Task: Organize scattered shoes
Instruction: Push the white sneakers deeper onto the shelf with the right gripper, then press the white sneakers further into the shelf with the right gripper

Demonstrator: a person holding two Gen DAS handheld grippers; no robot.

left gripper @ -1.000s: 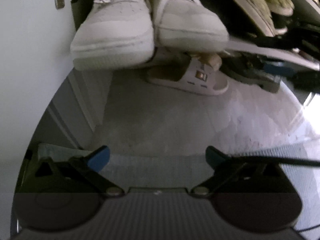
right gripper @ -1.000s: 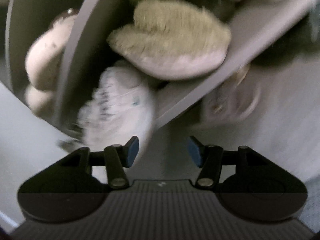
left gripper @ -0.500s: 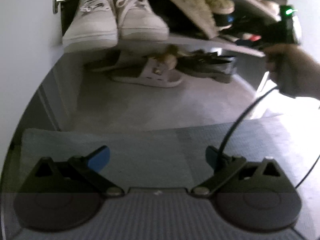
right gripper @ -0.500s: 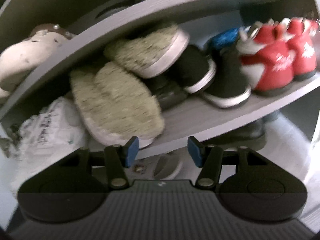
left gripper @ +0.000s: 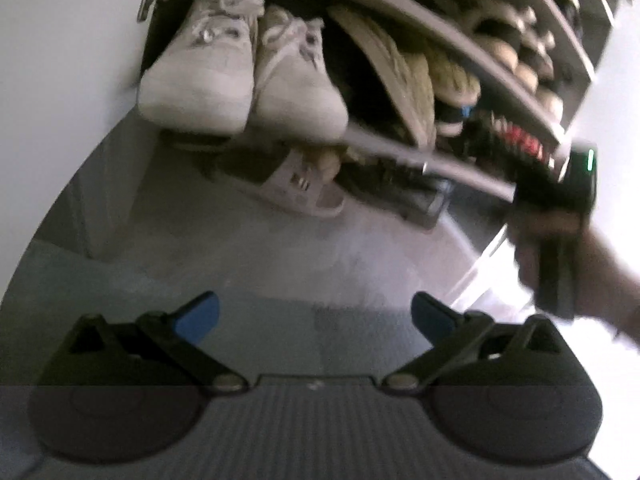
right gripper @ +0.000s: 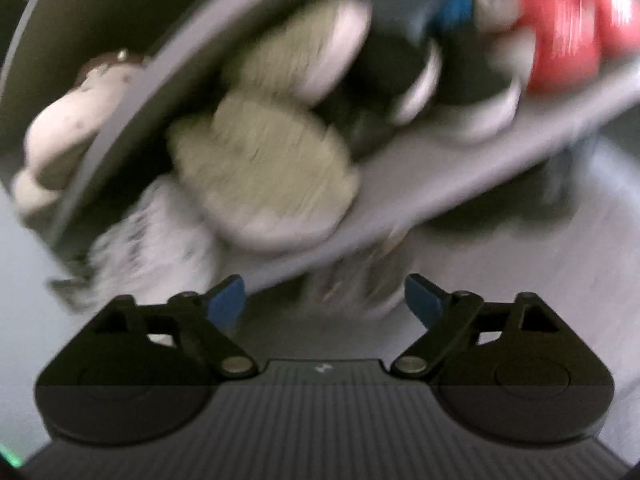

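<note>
A pair of white sneakers [left gripper: 240, 80] stands on the lowest grey shelf [left gripper: 460, 168] of a shoe rack, at its left end. A pale slide sandal [left gripper: 296, 188] lies on the floor under that shelf. My left gripper [left gripper: 316, 316] is open and empty, back from the rack above the floor. In the blurred right wrist view, fuzzy beige slippers [right gripper: 264, 168], dark shoes [right gripper: 404, 72] and red sneakers [right gripper: 568, 32] crowd the shelf [right gripper: 440, 176]. My right gripper [right gripper: 324, 298] faces the shelf edge, its jaws opening with nothing between them.
A white wall [left gripper: 60, 60] bounds the rack on the left. Upper shelves [left gripper: 500, 32] hold several more slippers. Dark shoes [left gripper: 404, 188] sit on the floor under the rack. A person's hand [left gripper: 568, 248] holds the other gripper at the right. Grey floor [left gripper: 320, 260] lies in front.
The left view has pulled back from the white sneakers and tilted. The right gripper's jaws have spread much wider, and its view has swung back toward the beige slippers.
</note>
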